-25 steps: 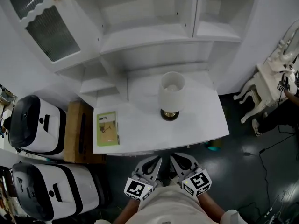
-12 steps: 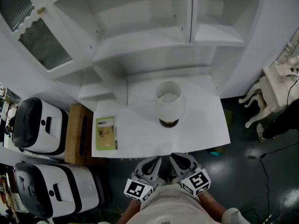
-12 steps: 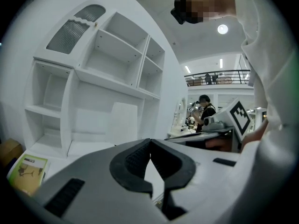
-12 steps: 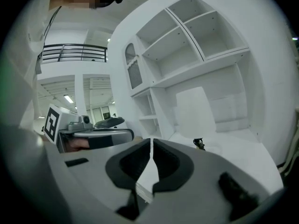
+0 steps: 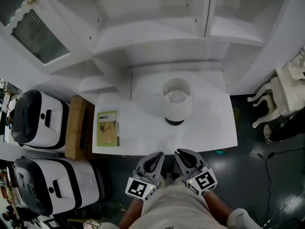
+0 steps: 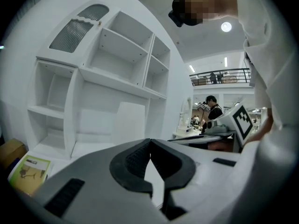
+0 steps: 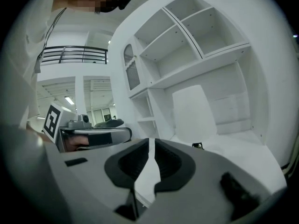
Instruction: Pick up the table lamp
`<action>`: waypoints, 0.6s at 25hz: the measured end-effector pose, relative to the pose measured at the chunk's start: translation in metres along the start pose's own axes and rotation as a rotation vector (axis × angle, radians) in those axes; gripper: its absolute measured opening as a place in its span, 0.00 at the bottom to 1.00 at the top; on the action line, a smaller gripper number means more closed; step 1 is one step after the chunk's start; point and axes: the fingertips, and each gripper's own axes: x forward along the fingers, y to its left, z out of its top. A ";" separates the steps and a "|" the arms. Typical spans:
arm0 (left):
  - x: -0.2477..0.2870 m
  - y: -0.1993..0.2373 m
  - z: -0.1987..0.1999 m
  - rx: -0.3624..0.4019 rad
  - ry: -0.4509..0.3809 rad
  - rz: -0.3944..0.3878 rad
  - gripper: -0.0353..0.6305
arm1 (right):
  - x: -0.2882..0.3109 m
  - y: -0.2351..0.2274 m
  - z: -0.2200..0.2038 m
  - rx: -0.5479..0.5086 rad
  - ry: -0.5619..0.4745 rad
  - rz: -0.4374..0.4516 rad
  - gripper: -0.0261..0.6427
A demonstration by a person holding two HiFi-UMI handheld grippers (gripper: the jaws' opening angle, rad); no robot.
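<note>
— What are your grippers doing?
— My left gripper (image 6: 149, 142) has its jaws together. The ribbed black pads (image 6: 135, 157) meet at the tips with nothing in them. My right gripper (image 7: 151, 143) shows a thin slit between the same kind of pads. Its jaws are opening, and nothing is between them either.
— What are they made of?
— Smooth grey shells, rounded like plastic, each carrying a marker cube (image 5: 141, 190) of black-and-white squares at the back.
— How do you hold them?
— Side by side, close in front of my body and tipped a little below level. They point at the front edge of the desk (image 5: 209, 128), stop just short of it and touch nothing.
— And the lamp?
— The lamp (image 5: 177, 99) stands upright about mid-desk, ahead of both grippers and well apart from them. Its shade is a plain white drum, matte and open at the top, over a round dark base.
— What else is around it?
— A flat green booklet (image 5: 107, 128) lies at the desk's left end. Behind the lamp rise the shelves (image 5: 157, 32), white, boxy and square-edged. At their upper left is a door (image 5: 35, 30) with a ribbed pane in a scalloped frame
</note>
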 end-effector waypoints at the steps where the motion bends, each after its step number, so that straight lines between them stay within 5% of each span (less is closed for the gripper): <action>1: 0.001 0.003 0.001 -0.001 -0.003 -0.001 0.07 | 0.003 -0.001 0.002 -0.006 -0.012 -0.003 0.09; 15: 0.020 0.022 -0.011 -0.006 0.004 -0.045 0.07 | 0.023 -0.022 -0.017 -0.043 0.008 -0.097 0.25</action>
